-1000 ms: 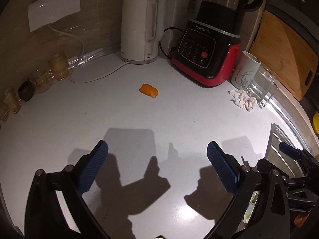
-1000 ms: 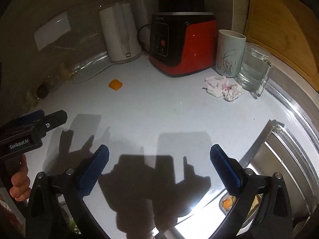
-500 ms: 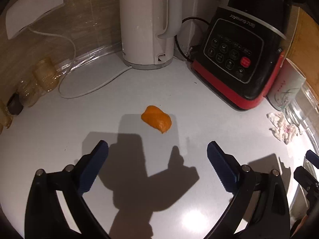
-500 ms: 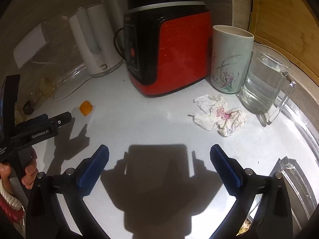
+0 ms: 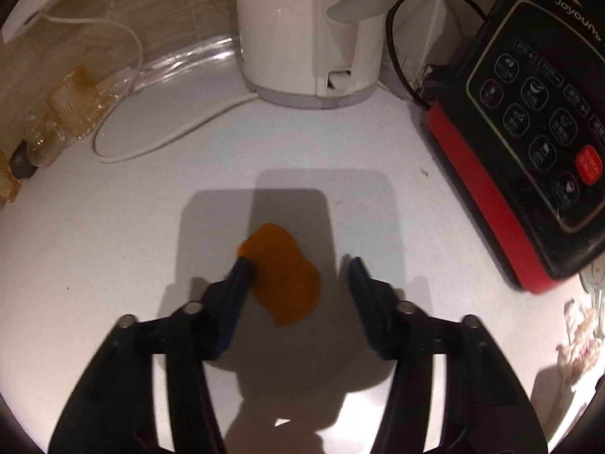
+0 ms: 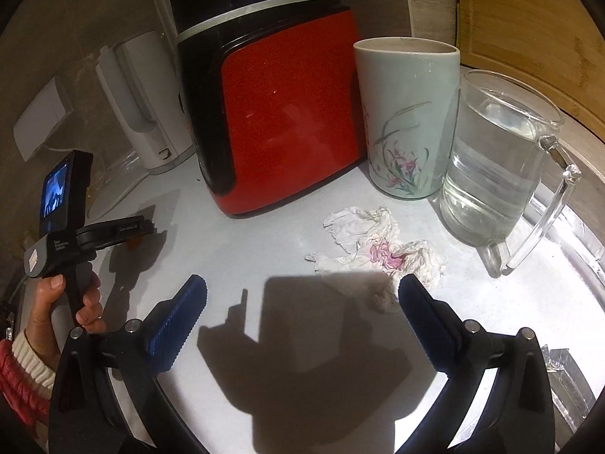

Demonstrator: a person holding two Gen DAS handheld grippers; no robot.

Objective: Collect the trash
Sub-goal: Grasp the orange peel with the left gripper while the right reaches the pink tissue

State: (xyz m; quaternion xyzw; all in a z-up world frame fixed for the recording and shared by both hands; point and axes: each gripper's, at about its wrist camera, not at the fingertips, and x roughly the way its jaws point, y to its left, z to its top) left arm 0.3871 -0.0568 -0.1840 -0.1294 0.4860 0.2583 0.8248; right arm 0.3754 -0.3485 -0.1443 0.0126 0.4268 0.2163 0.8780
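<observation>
- Left wrist view: left gripper (image 5: 298, 268) sits low over a white counter (image 5: 113, 246), centre frame, jaws part-closed around an orange peel (image 5: 281, 274).
- Its left pad looks to touch the peel's edge; right pad is just beside it w/ a small gap. Not yet clamped, so the gripper counts as open.
- Peel lies flat on the counter, in the gripper's shadow, centre of frame.
- Upper centre: white kettle (image 5: 306, 30) w/ its cord looping to the left. Right edge: red-and-black blender base (image 5: 529, 143) w/ a button panel.
- Right wrist view: right gripper (image 6: 298, 310) in lower frame, jaws spread wide, holding nothing.
- A crumpled tissue (image 6: 378, 249) w/ pink stains lies centre-right on the counter, just ahead of the right-hand pad, partly in shadow.
- Behind the tissue: floral ceramic cup (image 6: 406, 113) and a glass pitcher (image 6: 495, 162) of water, side by side, upper right.
- Left edge of that view: the person's left hand (image 6: 56, 302) grips the other tool's handle.
- Progress, as a judgement: early. No trash lifted yet; peel grasp is abt to complete, tissue untouched. No bin is clearly visible in either view.
</observation>
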